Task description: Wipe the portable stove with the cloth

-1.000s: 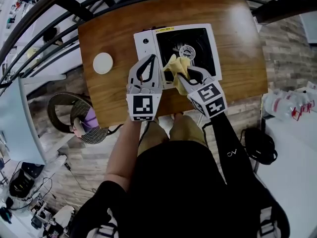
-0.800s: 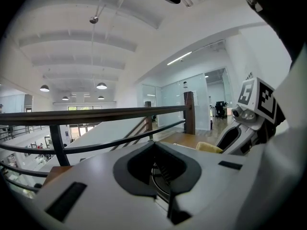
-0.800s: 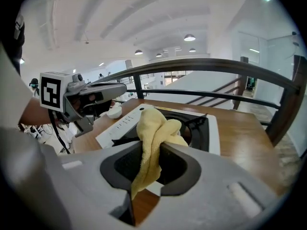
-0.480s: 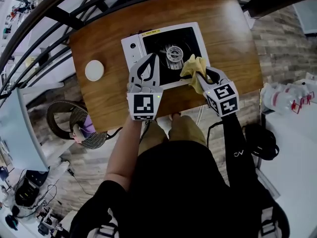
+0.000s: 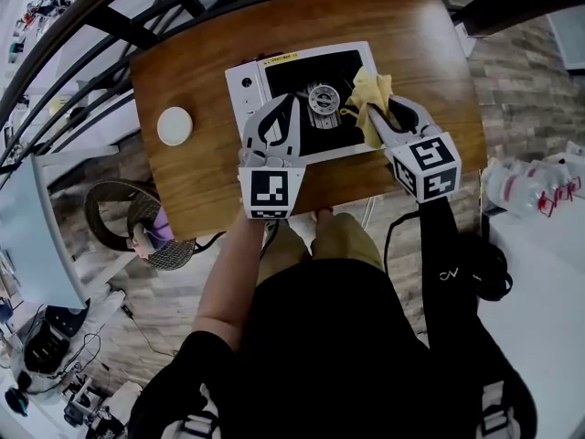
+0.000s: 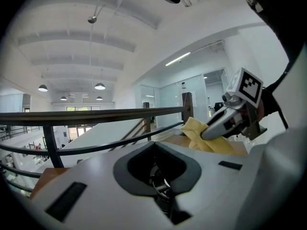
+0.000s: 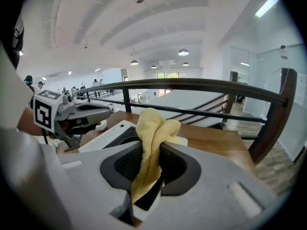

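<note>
**Yellow cloth clamped at the stove's right side**

Head view: the white portable stove with a black top (image 5: 274,71) lies near the far edge of the brown wooden bench (image 5: 430,53), about midway along it. The right claw (image 5: 382,110) is clamped on a crumpled yellow cloth (image 5: 372,90), which lies against the stove's right side near its far right corner. The left claw (image 5: 283,122) reaches over the stove's near left part. A white round disc (image 5: 174,126) sits toward the bench's left edge, well apart from the stove. A dark metal railing (image 5: 110,3) curves past the far edge.

Left gripper view: the left claw (image 6: 163,198) has its jaws drawn together with nothing between them. Beyond it are the yellow cloth (image 6: 199,137), the right claw (image 6: 223,123), and the railing (image 6: 96,115).

Right gripper view: the right claw (image 7: 145,191) pinches the cloth (image 7: 154,128), which bunches up above the jaws. The stove (image 7: 103,135) and the left claw (image 7: 88,111) are to the left, with the bench (image 7: 216,143) and the railing (image 7: 192,85) behind.
</note>
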The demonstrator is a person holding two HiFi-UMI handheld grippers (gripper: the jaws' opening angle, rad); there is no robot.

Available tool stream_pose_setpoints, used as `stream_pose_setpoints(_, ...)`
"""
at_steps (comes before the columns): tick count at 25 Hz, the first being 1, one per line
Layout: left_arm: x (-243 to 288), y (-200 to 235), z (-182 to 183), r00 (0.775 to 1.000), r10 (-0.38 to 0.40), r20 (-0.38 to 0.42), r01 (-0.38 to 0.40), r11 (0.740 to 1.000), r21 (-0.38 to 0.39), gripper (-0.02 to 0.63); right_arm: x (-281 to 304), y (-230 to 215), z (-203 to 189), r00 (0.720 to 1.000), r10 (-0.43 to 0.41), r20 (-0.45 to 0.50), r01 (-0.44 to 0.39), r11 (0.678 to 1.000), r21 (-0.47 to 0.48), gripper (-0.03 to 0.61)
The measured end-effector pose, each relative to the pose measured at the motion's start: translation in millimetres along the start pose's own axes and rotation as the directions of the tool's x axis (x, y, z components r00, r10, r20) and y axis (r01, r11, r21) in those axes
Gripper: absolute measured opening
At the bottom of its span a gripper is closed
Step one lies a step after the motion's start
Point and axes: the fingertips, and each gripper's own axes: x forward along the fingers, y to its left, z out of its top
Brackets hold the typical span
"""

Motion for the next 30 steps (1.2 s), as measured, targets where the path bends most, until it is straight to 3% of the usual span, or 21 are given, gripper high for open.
stream_pose_setpoints(3,0.5,1.3,4.3,1.0,0.009,0.007,-0.009,1.0,0.002,0.009,18.3,-26.4,24.4,0.999,-0.038,0.029,0.039,0.999,-0.013,0.091)
stream_pose_setpoints(8,-0.6,6.7,9.7,0.999,0.036,0.011,-0.036,0.999,-0.003,0.009,59.3,-45.3,37.3,0.999,-0.027,-0.016,0.027,0.999,-0.039,0.091)
stream_pose_setpoints(14,-2.3,13.2,6.8,0.999,0.046,0.005,-0.046,0.999,-0.008,0.009,72.2,-36.8,10.1,0.997,-0.006,-0.075,0.004,1.0,-0.028,0.091)
stream_pose_setpoints(22,0.0,2.5,10.1,1.0,0.014,0.011,-0.013,1.0,-0.011,0.009,34.5,-14.3,-44.1,0.992,-0.011,-0.126,0.012,1.0,0.006,0.091)
stream_pose_setpoints(30,-1.1,-5.9,8.3,1.0,-0.01,0.005,0.01,1.0,-0.006,0.009,4.8,-2.1,-58.3,0.991,-0.03,-0.131,0.03,1.0,-0.003,0.091)
